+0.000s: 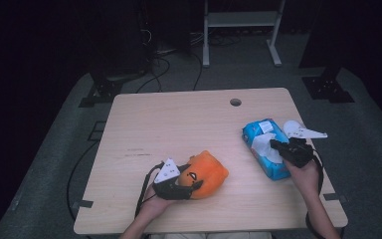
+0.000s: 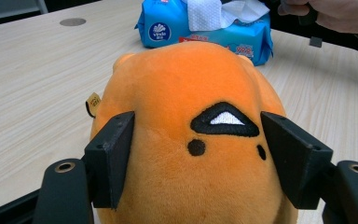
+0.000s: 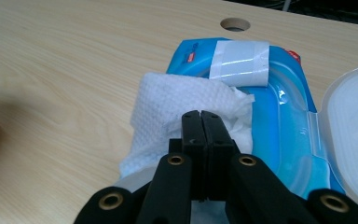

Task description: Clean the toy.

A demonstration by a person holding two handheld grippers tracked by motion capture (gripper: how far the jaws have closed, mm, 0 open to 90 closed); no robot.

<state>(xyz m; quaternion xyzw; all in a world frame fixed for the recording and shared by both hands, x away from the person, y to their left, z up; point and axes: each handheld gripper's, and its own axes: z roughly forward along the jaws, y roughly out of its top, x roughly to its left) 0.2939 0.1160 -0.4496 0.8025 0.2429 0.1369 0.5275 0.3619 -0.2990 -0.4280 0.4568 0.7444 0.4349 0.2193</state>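
So far the left gripper (image 2: 198,154) clasps the orange plush toy (image 2: 191,116) while, beside it, the right gripper (image 3: 201,122) has pinched shut on a wet wipe (image 3: 177,107) not yet pulled from its blue pack (image 3: 284,93).

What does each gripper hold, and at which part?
The left gripper holds the orange plush toy by its sides; the right gripper pinches the white wipe sticking out of the blue pack.

A wooden table (image 1: 169,124) with a round hole (image 1: 235,102) stands on grey floor (image 1: 54,149).
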